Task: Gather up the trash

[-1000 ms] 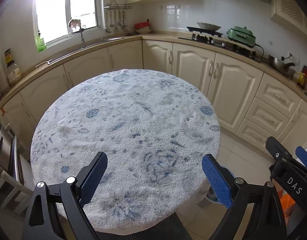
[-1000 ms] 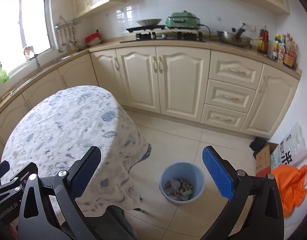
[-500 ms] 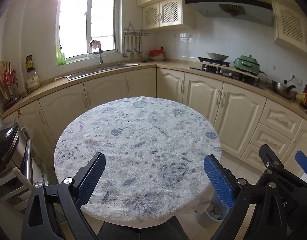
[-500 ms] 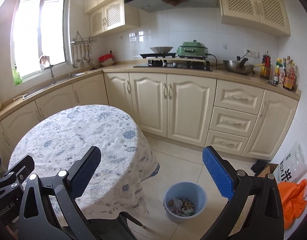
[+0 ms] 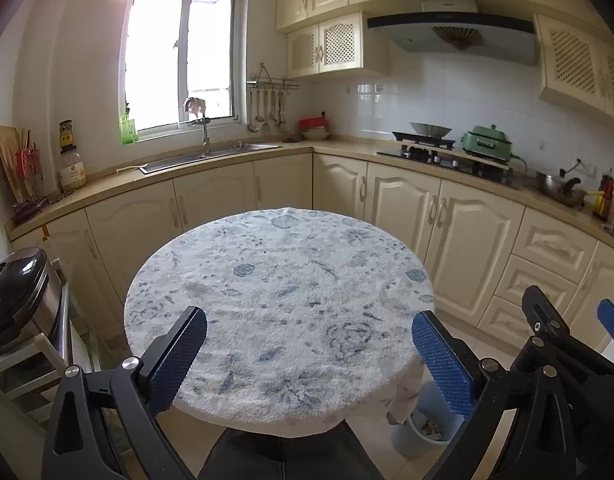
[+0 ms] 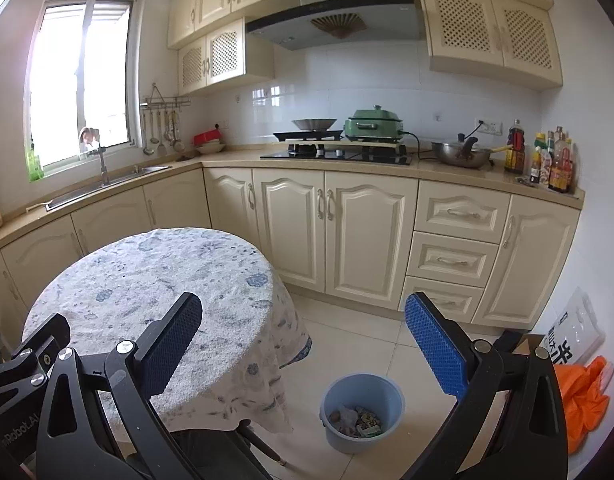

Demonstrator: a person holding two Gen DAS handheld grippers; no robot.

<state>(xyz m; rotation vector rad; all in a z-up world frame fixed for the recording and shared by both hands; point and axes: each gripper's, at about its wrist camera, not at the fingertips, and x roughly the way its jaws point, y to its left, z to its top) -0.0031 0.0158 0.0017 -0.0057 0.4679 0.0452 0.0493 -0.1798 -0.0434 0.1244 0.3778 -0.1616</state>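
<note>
Looking along my left tongs: left gripper (image 5: pixel 307 354), jaws opening wide, nothing between them, above the round table with white-and-blue floral cloth (image 5: pixel 279 292).
Hidden there: the light blue plastic trash bin (image 5: pixel 423 434) is half covered by the cloth's hem and my blue finger pad; its contents are blurred.
Along my right tongs: right gripper (image 6: pixel 303 346) spread apart, empty.
Trash: crumpled wrappers lie inside the bin (image 6: pixel 361 406) on the floor tiles, just beside the table.
Writing: a white bag (image 6: pixel 575 332) at the right edge bears dark characters I cannot read; lettering on my left tong's frame is cut off.
</note>
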